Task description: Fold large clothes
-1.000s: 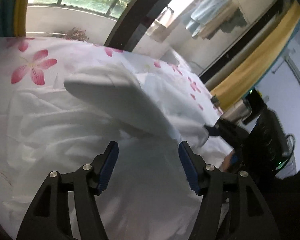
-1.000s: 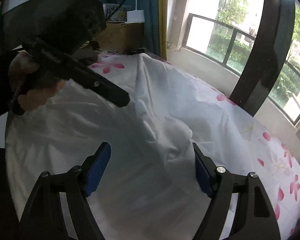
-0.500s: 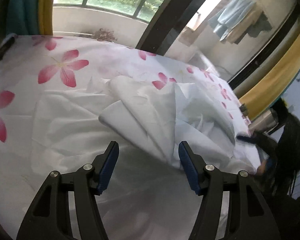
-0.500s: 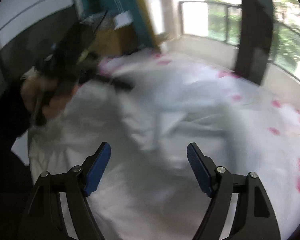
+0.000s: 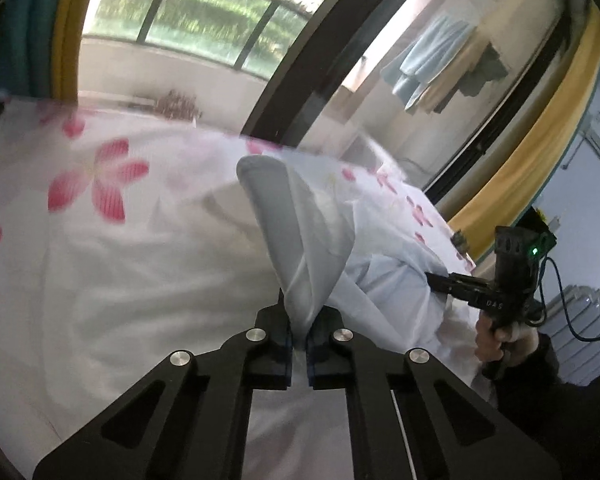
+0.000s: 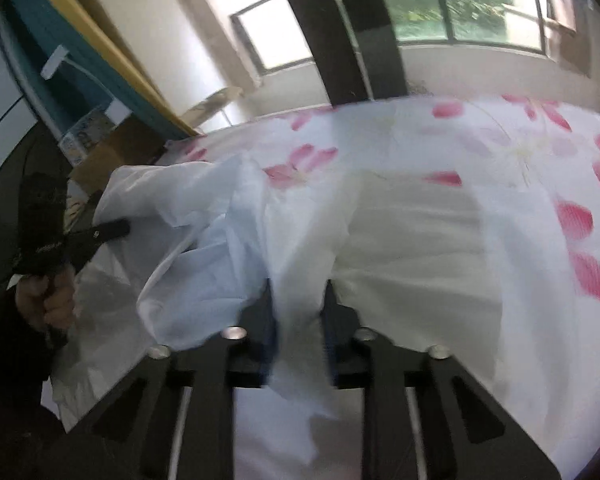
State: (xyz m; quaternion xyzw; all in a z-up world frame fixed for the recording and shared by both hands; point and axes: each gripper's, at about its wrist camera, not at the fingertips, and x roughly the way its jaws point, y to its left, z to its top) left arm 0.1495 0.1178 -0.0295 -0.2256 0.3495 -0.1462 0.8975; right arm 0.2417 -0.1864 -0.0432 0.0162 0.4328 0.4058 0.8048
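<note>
In the left wrist view, the left gripper [image 5: 298,340] is pinching a bunched ridge of the white garment [image 5: 300,248]; its jaws are clenched almost together, with the thin cloth rising out of the gap in a stiff, translucent fold. The garment is lying spread over the flowered bedsheet [image 5: 100,184], rumpled toward the right, where the right gripper [image 5: 440,280] is reaching into the pale cloth, held by a hand [image 5: 500,340] in a dark sleeve. In the right wrist view, which is smeared by motion, the right gripper [image 6: 298,320] is closing on a thick wad of the same garment [image 6: 300,280]; cloth is filling the space between the blue pads, and the pads appear to be pressing it already. Off to the left in this view, the left gripper [image 6: 108,232] is showing as a dark beak at the edge of the heaped cloth, with the hand [image 6: 48,300] gripping its handle. The step in hand looks like the taking up of two hold points before a fold, so the task seems to be at an early stage, as the garment is still crumpled, not squared. The next move is probably calling for both hands lifting together, keeping the cloth taut between them, then carrying one edge across to meet the other without dragging the bedsheet along.
</note>
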